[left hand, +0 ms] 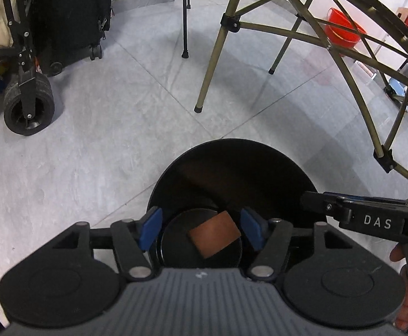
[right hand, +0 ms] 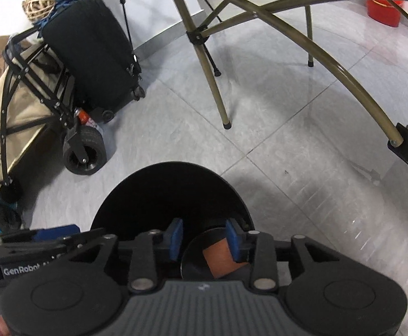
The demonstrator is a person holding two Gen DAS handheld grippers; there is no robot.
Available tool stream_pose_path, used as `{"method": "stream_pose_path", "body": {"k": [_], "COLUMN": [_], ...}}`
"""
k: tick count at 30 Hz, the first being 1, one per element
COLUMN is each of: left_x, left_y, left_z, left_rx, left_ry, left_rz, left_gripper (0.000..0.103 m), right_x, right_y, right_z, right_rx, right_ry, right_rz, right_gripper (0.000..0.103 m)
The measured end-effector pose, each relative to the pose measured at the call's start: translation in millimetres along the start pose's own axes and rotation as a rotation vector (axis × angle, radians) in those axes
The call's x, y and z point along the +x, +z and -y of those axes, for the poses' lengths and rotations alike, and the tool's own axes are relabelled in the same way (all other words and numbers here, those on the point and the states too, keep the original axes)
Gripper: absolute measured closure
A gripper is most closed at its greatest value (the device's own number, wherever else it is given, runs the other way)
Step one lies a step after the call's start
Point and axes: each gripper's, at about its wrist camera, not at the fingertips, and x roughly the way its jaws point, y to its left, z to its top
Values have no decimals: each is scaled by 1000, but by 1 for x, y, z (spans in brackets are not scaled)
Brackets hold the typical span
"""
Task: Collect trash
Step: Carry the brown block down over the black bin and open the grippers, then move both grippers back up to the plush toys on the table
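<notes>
A round black bin (left hand: 232, 168) stands on the grey tiled floor. A brown, roll-shaped piece of trash (left hand: 213, 233) lies on its round bottom. My left gripper (left hand: 201, 229) hovers over the bin's near rim, its blue pads (left hand: 150, 228) spread wide and empty. My right gripper (right hand: 204, 238) is also over the bin (right hand: 170, 190), jaws open with nothing between them; the brown piece (right hand: 219, 260) shows below and behind its right pad (right hand: 232, 240). The right gripper's body enters the left wrist view from the right (left hand: 372, 218).
Olive folding-table legs (left hand: 212, 64) stand beyond the bin. A black suitcase (left hand: 72, 16) and a beige wagon with black wheels (left hand: 29, 106) are at the far left. Red buckets (left hand: 341, 30) sit at the far right.
</notes>
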Motion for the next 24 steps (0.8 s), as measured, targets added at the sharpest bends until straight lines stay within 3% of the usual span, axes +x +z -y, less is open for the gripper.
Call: {"method": "stream_pose_path", "body": {"k": [4, 9, 12, 17, 24], "left_x": [1, -17, -46, -134, -269], "left_y": [2, -5, -9, -21, -63], "left_z": [0, 1, 7, 36, 115], "left_rx": [15, 12, 9, 61, 207], "left_ry": [13, 53, 68, 5, -137], "left_rz": [-15, -14, 23, 187, 548], "left_gripper": [35, 33, 33, 27, 17], "right_x": [1, -14, -45, -130, -285], "right_y": [0, -5, -8, -15, -53], "right_z": [-8, -15, -25, -37, -17], "right_rx": [-55, -65, -89, -125, -114], "right_ry": [-20, -39, -32, -8, -37], "right_rz": [-22, -37, 11, 158, 467], "right_gripper": [50, 49, 49, 47, 38]}}
